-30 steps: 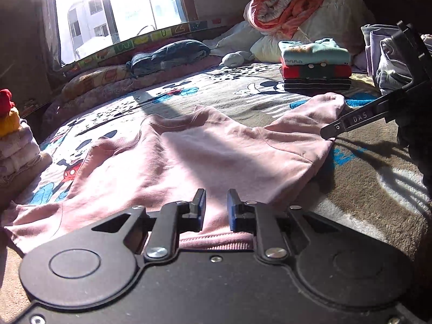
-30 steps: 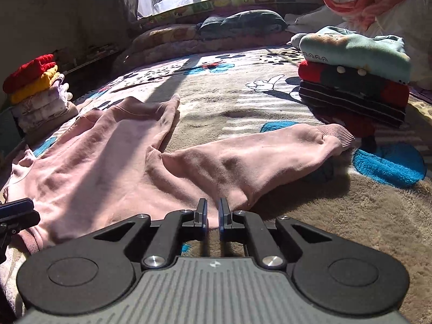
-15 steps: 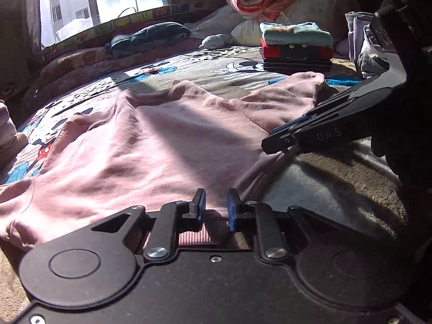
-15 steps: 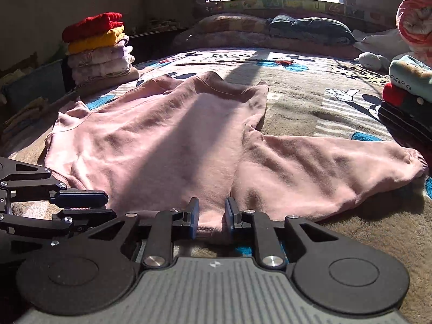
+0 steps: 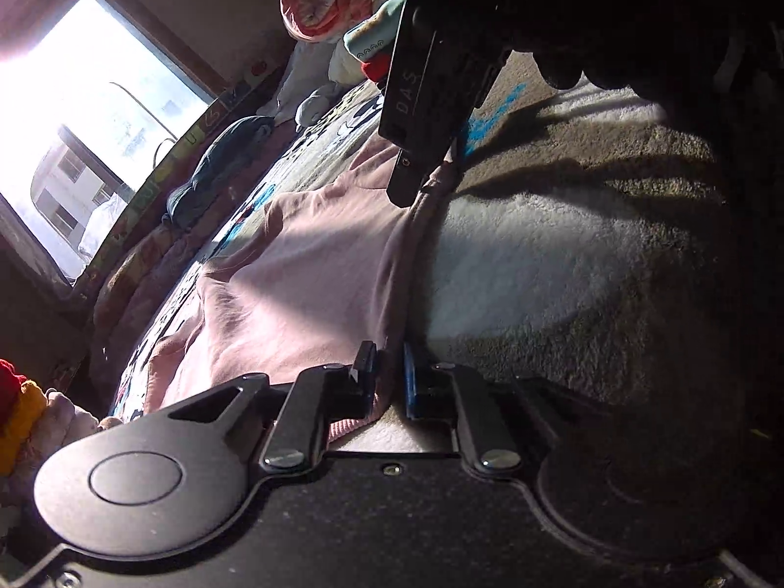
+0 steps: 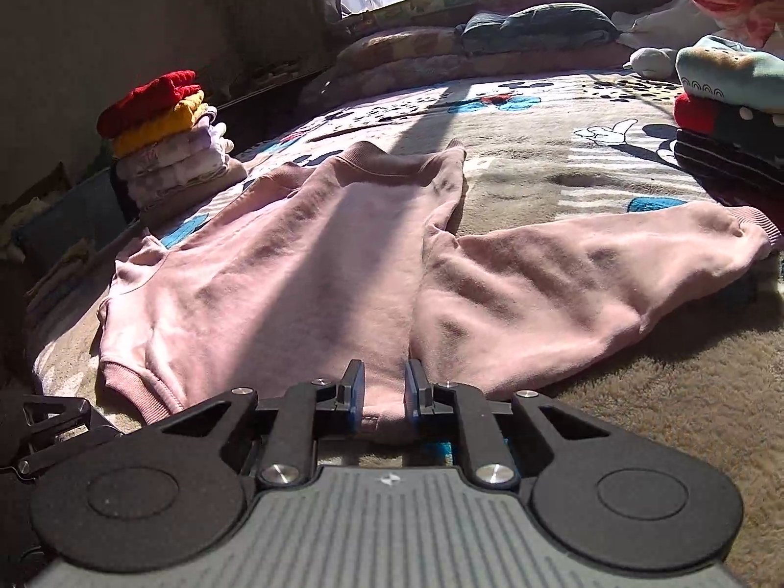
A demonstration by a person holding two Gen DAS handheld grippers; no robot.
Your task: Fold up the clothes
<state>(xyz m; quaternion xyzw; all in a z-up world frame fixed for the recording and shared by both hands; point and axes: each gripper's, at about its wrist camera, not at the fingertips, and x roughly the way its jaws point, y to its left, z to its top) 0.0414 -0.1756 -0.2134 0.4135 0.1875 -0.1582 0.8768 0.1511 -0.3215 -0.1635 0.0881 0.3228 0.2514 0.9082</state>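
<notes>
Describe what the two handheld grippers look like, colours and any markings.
Both are matte black with round side discs, silver bolts and blue-padded fingers. The left gripper has a flat black deck; the right gripper has a ribbed grey deck with a small white logo, and "DAS" lettering on its side.

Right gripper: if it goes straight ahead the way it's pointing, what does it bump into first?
The pink sweatshirt. Its bottom hem already lies between the open jaws of the right gripper, so it would push straight into the cloth spread on the blanket, probably bunching it up.
</notes>
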